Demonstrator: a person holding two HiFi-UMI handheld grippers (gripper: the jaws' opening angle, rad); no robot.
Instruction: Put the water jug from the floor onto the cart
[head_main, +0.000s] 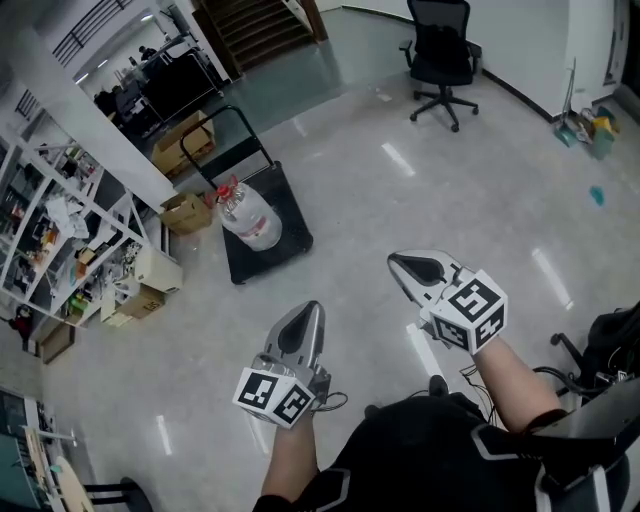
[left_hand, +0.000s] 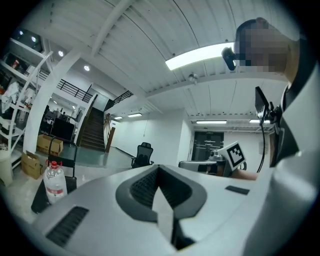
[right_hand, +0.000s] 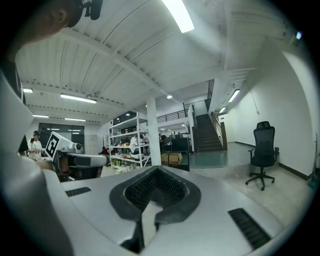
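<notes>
The clear water jug (head_main: 248, 218) with a red cap stands upright on the black platform of the cart (head_main: 290, 232), below its looped handle (head_main: 235, 122). In the left gripper view the jug (left_hand: 54, 181) sits on the cart (left_hand: 39, 199) at the far left. My left gripper (head_main: 303, 318) and right gripper (head_main: 408, 268) hover side by side over the floor, well short of the cart. Both are shut with nothing in them. The jaws meet along a closed seam in the left gripper view (left_hand: 160, 171) and in the right gripper view (right_hand: 157, 172).
Metal shelves (head_main: 60, 230) with clutter line the left side. Cardboard boxes (head_main: 186, 212) lie by a white pillar (head_main: 100, 120) near the cart. A black office chair (head_main: 442, 55) stands at the back right, stairs (head_main: 260, 25) behind it. Another chair's base (head_main: 590, 355) is at my right.
</notes>
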